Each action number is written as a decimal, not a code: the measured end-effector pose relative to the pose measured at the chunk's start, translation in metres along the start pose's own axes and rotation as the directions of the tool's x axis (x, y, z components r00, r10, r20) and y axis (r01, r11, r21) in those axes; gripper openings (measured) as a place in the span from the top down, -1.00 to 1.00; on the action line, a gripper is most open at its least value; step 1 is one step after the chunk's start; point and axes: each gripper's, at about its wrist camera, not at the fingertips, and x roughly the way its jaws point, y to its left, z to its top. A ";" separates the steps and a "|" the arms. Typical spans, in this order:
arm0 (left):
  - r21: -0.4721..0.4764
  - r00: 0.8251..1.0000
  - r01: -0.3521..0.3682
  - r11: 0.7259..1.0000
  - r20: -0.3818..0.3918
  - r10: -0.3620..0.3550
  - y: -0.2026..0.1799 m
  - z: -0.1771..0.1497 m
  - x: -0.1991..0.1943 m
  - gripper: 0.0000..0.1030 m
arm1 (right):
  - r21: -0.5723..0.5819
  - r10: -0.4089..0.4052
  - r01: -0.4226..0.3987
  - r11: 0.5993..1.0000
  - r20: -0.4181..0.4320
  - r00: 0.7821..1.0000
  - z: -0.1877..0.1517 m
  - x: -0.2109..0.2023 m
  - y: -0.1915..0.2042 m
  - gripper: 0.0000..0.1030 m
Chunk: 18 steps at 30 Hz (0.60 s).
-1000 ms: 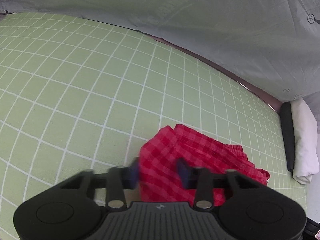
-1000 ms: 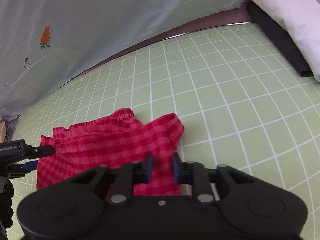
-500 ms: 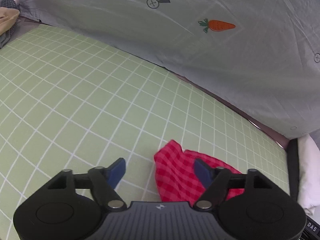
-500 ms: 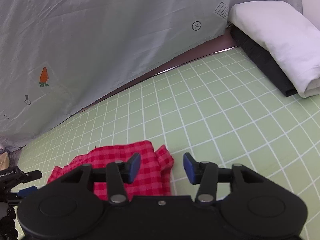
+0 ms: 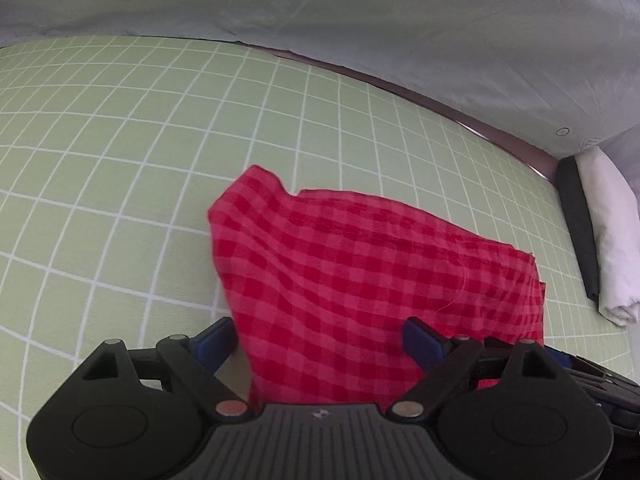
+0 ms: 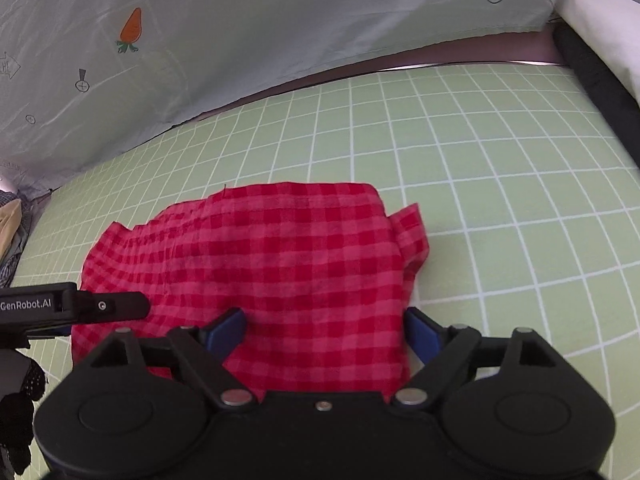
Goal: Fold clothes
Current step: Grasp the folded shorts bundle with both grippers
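— Looming far larger between both sets of tongs than half a second back: red checked garment (image 5: 376, 272), now filling the gap at each wrist camera.

— And lying where?

— Spreading in a loose, rumpled heap on the green gridded mat (image 5: 120, 152), toward its near edge, well apart from the far edge.

— Left gripper (image 5: 320, 340)?

— Standing released, blue fingertips (image 5: 212, 340) spread wide, straddling the cloth's near part; whether touching it, impossible to tell.

— Right gripper (image 6: 326, 330)?

— Likewise released, pads (image 6: 226, 330) splayed on either side of the fabric, nothing clenched. Left tool's black finger (image 6: 108, 306) showing at the garment's left edge.

— Further out?

— Hanging behind the mat's far edge, pale sheet (image 6: 280, 20) with a carrot print (image 6: 131, 30). Lying along the mat's right edge, a black strip (image 5: 578, 228) with a folded white cloth (image 5: 612, 232) just beside it.
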 end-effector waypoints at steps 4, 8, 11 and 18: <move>-0.002 0.999 0.032 0.999 0.004 -0.032 -0.006 0.004 0.004 -0.18 | -0.031 0.063 -0.063 0.998 0.004 0.998 0.008 0.011 0.010 -0.40; -0.049 0.991 0.124 0.991 -0.047 -0.126 -0.009 0.006 0.006 0.70 | -0.045 0.163 -0.164 0.985 -0.032 0.986 0.015 0.021 0.021 0.67; -0.033 0.990 0.137 0.990 -0.032 -0.138 -0.018 -0.001 -0.013 0.72 | -0.036 0.213 -0.214 0.976 -0.023 0.977 0.015 0.010 0.029 0.74; -0.037 0.991 0.133 0.990 0.032 -0.132 -0.037 -0.052 -0.078 0.72 | -0.029 0.242 -0.240 0.970 0.047 0.969 -0.017 -0.061 0.034 0.74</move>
